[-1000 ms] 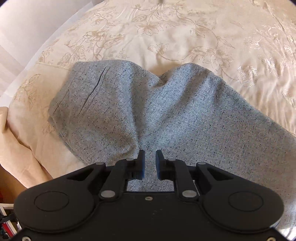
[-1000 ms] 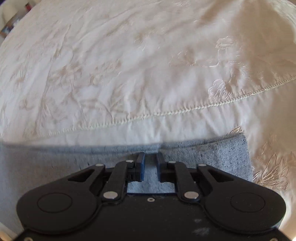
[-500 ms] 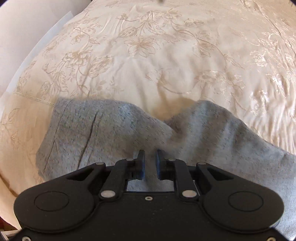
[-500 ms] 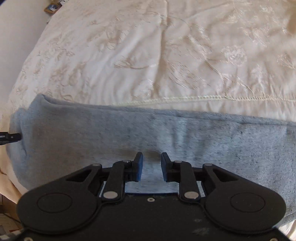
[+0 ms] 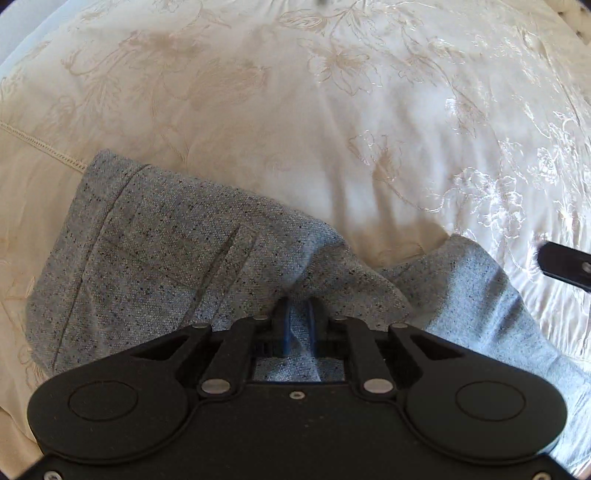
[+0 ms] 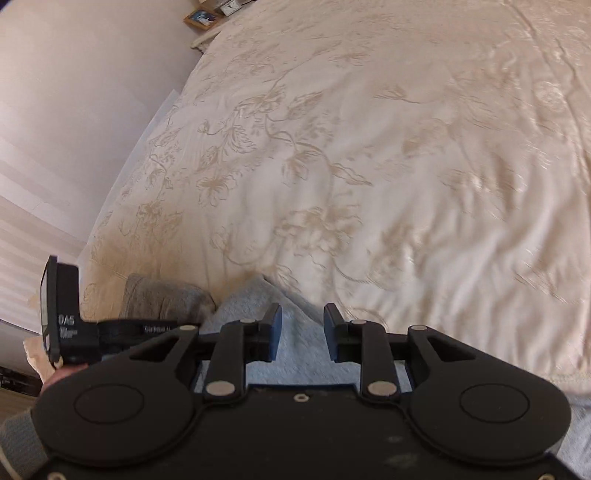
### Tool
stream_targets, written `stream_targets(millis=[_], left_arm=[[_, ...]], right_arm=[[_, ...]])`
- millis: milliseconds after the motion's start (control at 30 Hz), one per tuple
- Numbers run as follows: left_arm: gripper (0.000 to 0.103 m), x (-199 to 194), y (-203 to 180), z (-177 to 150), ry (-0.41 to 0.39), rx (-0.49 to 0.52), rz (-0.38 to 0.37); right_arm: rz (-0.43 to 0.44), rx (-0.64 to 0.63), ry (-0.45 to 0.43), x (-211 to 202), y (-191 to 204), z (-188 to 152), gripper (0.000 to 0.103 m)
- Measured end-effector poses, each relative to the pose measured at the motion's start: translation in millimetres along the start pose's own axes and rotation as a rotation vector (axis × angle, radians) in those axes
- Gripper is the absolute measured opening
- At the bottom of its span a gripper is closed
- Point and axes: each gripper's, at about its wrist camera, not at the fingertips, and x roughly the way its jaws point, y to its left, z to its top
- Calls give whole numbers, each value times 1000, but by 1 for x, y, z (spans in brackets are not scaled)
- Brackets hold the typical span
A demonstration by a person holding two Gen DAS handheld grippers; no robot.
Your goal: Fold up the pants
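The grey speckled pants (image 5: 166,266) lie on the cream bedspread, bunched into a fold near the middle. My left gripper (image 5: 297,317) is shut on a pinch of the pants fabric, which passes between its fingers. In the right wrist view the pants (image 6: 295,347) show as pale grey cloth under my right gripper (image 6: 302,325), whose jaws stand apart over the fabric without clamping it. A black part of the right gripper (image 5: 565,264) enters the left wrist view at the right edge. The left gripper's body (image 6: 70,332) shows at the left in the right wrist view.
The cream floral bedspread (image 6: 369,147) fills both views beyond the pants. The bed's left edge (image 6: 147,122) runs along a pale wall. A framed picture (image 6: 201,16) and small items stand at the far end.
My right gripper has opened and swung left toward the left gripper. The pants have been drawn together into a shorter folded bunch. My left gripper stays shut on the fabric.
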Motion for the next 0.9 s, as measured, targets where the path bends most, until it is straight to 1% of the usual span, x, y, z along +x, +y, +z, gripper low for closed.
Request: stream_targets(millis=[67,133,233,300,367,433,500,567,633,767,900], left_arm=[[19,-13,1,0,-24,22,-8],[19,-27,2,-1,-64,51,-4],[19,-38,4,1,-111,98,52],[19,-33,9,4,-99,100,77],[24,-19,16,6,-55,88,87],[25,-4,21,4,-12,77,91],[25,1,26,3,-15,72,85],[25,2,24,2,-18,91,90],[25,1,21,-2,-25,118,95],[25,1,24,-6,-35,127,81],[25,1,29,-6,-26,112,68]], right_arm=[[10,-4,24,22,12,12,30],[9,-26,77,47,23,18,31],[-14,-84,156,68,34,4,31],[13,-154,171,66,45,-14,31],[21,-216,197,61,55,-37,31],[15,-260,226,59,61,-58,31],[1,-298,251,59,64,-75,31],[-17,-307,233,53,62,-83,31],[-23,-260,178,39,56,-78,31],[-26,-160,75,22,42,-50,32],[-29,-90,57,31,28,-16,33]])
